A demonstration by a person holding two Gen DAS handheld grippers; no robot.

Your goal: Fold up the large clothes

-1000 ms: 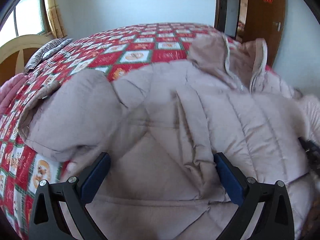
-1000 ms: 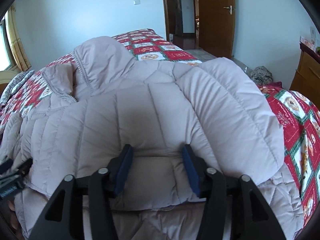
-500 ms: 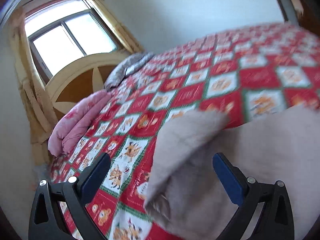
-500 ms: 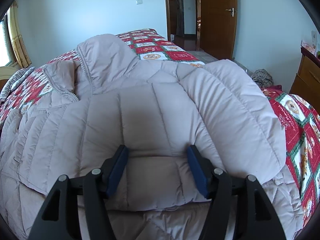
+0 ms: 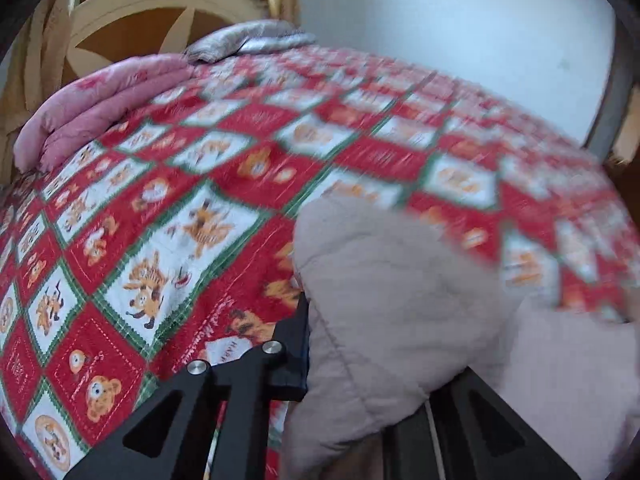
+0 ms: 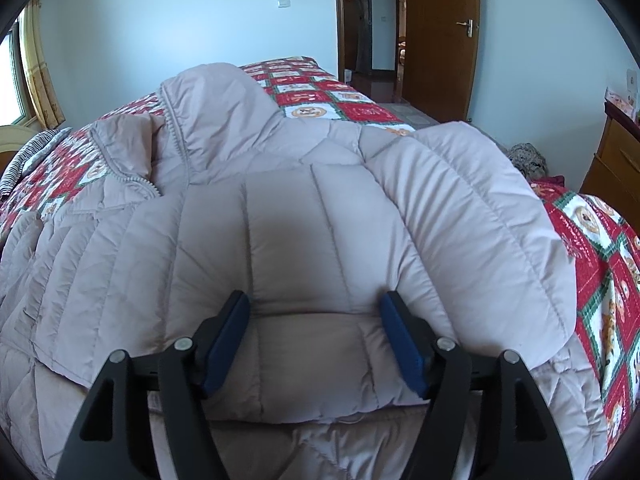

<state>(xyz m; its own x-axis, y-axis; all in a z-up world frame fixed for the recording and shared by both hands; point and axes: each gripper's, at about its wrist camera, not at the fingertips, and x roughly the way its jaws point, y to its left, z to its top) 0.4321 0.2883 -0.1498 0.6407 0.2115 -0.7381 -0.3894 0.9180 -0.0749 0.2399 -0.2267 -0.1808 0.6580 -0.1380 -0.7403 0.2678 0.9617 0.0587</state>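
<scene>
A pale pink quilted down coat (image 6: 304, 216) lies spread on the bed, hood at the far end, one sleeve folded across its right side. My right gripper (image 6: 316, 340) is part open, its blue pads either side of a folded edge of the coat, pressing on it. In the left wrist view a puffy sleeve of the coat (image 5: 384, 300) bulges up between the fingers. My left gripper (image 5: 372, 360) is closed on this sleeve; the left finger (image 5: 292, 344) presses its side, the right finger is hidden under the fabric.
The bed has a red, white and green patchwork quilt (image 5: 168, 216). A folded pink blanket (image 5: 104, 100) and a grey striped pillow (image 5: 248, 40) lie by the wooden headboard (image 5: 132, 20). A wooden door (image 6: 440, 40) and a dresser (image 6: 616, 160) stand to the right.
My left gripper swung left off the coat body to its sleeve and closed on it. The right gripper stayed in place on the folded edge.
</scene>
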